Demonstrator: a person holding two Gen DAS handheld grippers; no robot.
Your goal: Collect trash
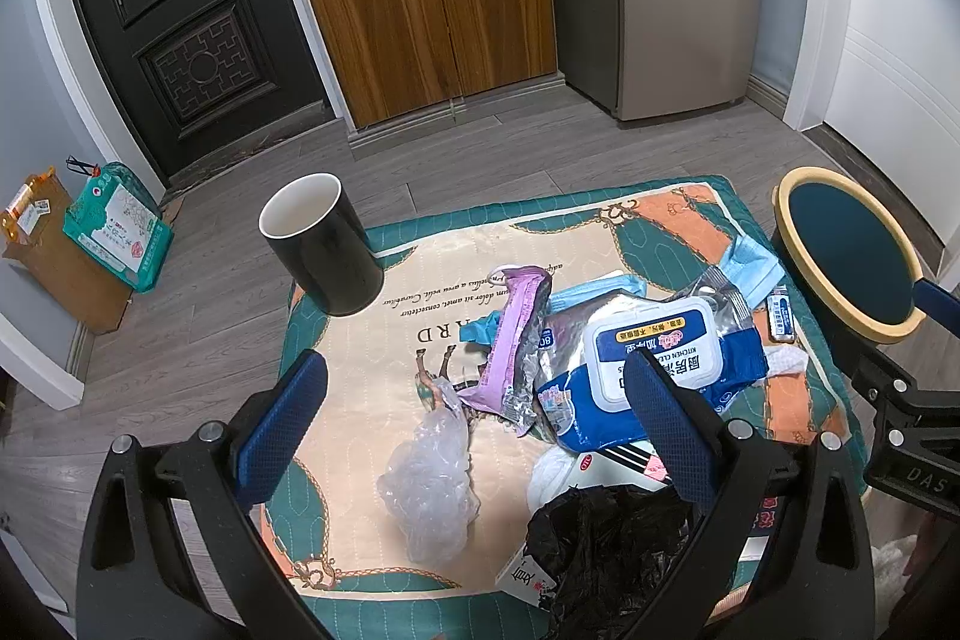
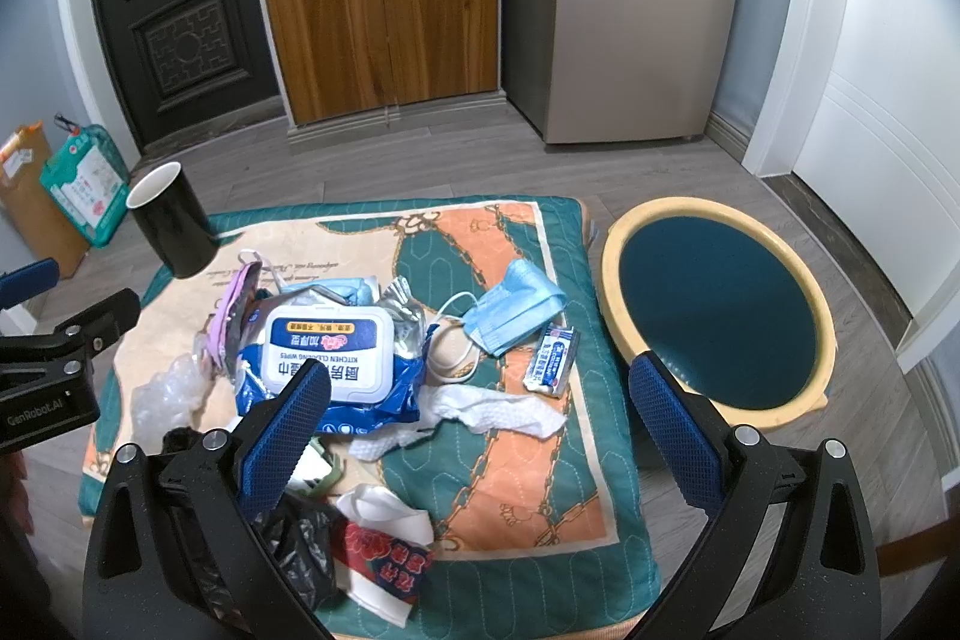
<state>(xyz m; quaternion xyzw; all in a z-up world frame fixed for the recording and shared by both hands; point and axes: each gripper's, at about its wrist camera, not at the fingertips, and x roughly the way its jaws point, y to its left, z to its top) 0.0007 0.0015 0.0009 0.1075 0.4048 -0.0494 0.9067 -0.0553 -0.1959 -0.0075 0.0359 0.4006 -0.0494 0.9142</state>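
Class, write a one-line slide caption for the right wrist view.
Open right gripper hovers over litter on a patterned mat: wipes pack, face mask, black mug, basin alongside.

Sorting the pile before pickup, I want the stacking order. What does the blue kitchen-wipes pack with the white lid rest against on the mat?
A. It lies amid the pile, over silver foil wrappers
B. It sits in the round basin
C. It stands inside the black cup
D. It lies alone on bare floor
A: the wipes pack lies on the mat over crumpled foil wrappers, apart from the black cup and the basin.
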